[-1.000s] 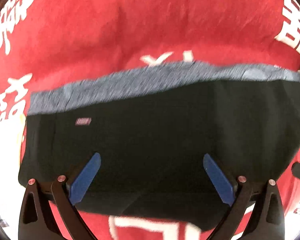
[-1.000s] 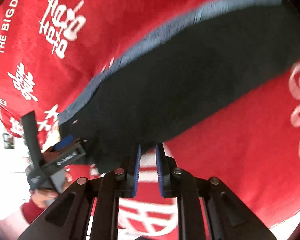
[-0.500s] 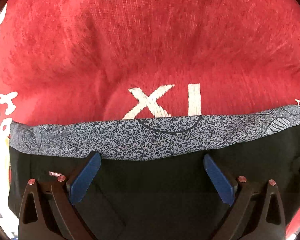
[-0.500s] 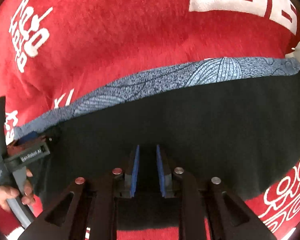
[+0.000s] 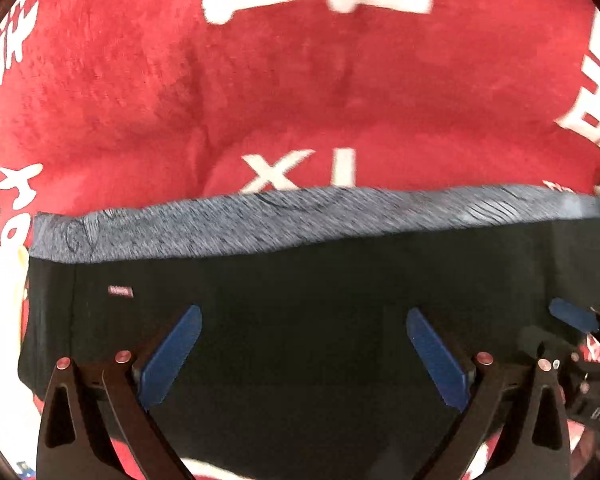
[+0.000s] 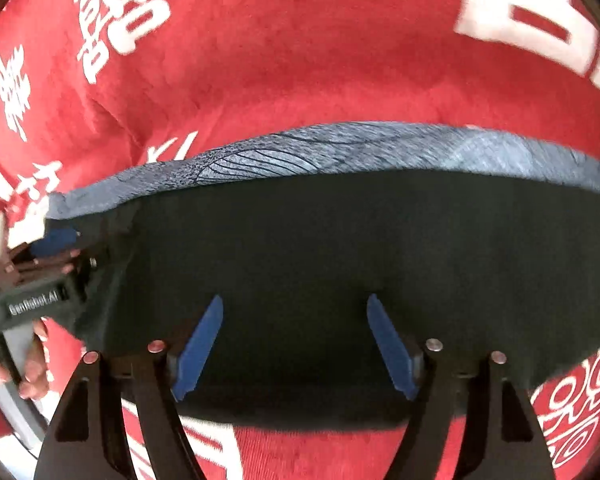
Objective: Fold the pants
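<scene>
Black pants [image 5: 300,300] with a grey-blue patterned waistband [image 5: 300,216] lie folded flat on a red blanket. My left gripper [image 5: 300,352] is open just above the black cloth, holding nothing. My right gripper [image 6: 296,344] is also open over the pants [image 6: 340,256], empty, near their front edge. The waistband [image 6: 340,152] runs along the far side in the right wrist view. The left gripper also shows at the pants' left edge in the right wrist view [image 6: 56,240], and the right gripper's blue pad shows at the right edge of the left wrist view [image 5: 572,316].
The red blanket [image 5: 300,100] with white characters covers the whole surface around the pants; it also shows in the right wrist view [image 6: 300,60]. A person's hand [image 6: 4,368] holds the left gripper at the left edge.
My right gripper has opened and let go of the pants. My left gripper, open throughout, has pulled back a little, so more black cloth shows below the waistband.
</scene>
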Tool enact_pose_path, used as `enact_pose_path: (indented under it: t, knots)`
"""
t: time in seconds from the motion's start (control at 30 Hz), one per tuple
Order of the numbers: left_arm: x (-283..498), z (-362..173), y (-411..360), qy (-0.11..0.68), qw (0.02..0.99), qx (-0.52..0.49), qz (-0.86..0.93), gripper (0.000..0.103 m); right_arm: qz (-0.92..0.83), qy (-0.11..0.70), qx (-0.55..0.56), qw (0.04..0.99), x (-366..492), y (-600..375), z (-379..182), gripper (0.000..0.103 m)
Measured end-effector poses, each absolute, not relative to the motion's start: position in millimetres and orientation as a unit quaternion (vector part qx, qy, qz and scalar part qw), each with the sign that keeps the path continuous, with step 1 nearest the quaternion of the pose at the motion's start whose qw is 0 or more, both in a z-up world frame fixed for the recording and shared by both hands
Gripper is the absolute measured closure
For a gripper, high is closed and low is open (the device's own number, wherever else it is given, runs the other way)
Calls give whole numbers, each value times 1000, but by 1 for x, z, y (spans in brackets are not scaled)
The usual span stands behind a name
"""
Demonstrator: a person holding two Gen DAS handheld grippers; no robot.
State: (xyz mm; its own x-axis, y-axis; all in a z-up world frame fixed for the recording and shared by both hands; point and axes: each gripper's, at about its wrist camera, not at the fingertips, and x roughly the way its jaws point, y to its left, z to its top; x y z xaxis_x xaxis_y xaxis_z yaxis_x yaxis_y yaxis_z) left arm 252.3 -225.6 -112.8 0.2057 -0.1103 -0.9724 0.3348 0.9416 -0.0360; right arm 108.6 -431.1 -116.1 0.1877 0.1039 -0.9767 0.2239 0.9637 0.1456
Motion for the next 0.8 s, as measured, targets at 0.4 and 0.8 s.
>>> enact_pose_path:
  t: [0.4, 0.8]
  knots:
    - [199, -105, -328, 611, 756, 105, -210, 0, -101, 619, 233, 743, 45, -513, -80, 25]
    - [184, -122, -391, 632, 734, 154, -197, 0, -181, 608, 165, 755, 42, -568, -58, 25]
